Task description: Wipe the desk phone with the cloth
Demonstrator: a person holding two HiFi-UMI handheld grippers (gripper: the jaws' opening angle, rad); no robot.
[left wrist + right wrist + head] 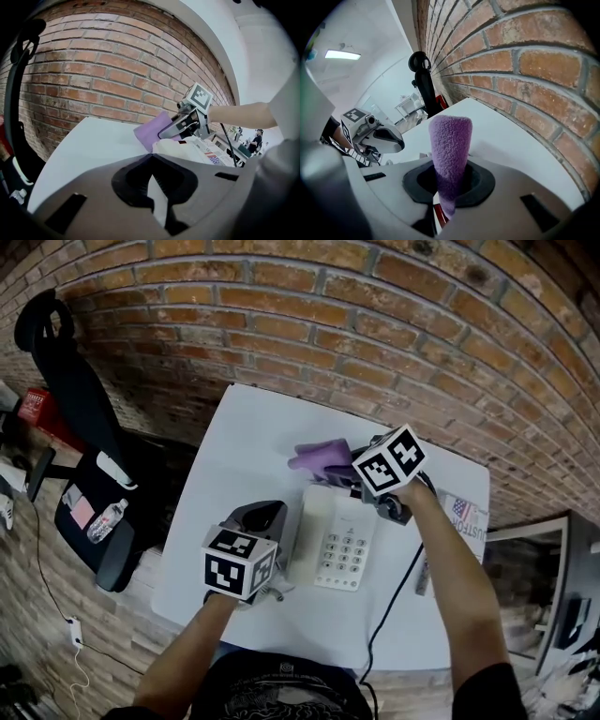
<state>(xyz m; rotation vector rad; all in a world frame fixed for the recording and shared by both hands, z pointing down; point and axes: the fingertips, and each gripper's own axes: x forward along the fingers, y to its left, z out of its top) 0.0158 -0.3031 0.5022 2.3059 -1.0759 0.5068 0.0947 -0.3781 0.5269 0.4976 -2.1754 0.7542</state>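
Observation:
A cream desk phone [336, 542] lies on the white table [251, 432], keypad to the right and handset on its left side. My right gripper [351, 474] is shut on a purple cloth [319, 459] and holds it at the phone's far end. In the right gripper view the cloth [450, 140] sticks up out of the jaws of that gripper [449, 180]. My left gripper [262, 517] sits just left of the phone, jaws together with nothing between them. The left gripper view shows this gripper [151, 157], the cloth [152, 132] and the phone [188, 148] beyond it.
A brick wall [375, 324] runs close behind the table. A black cable [392, 598] leads from the phone toward the front edge. A printed paper [459, 512] lies at the right. A black office chair [86, 432] with a water bottle [106, 520] stands to the left.

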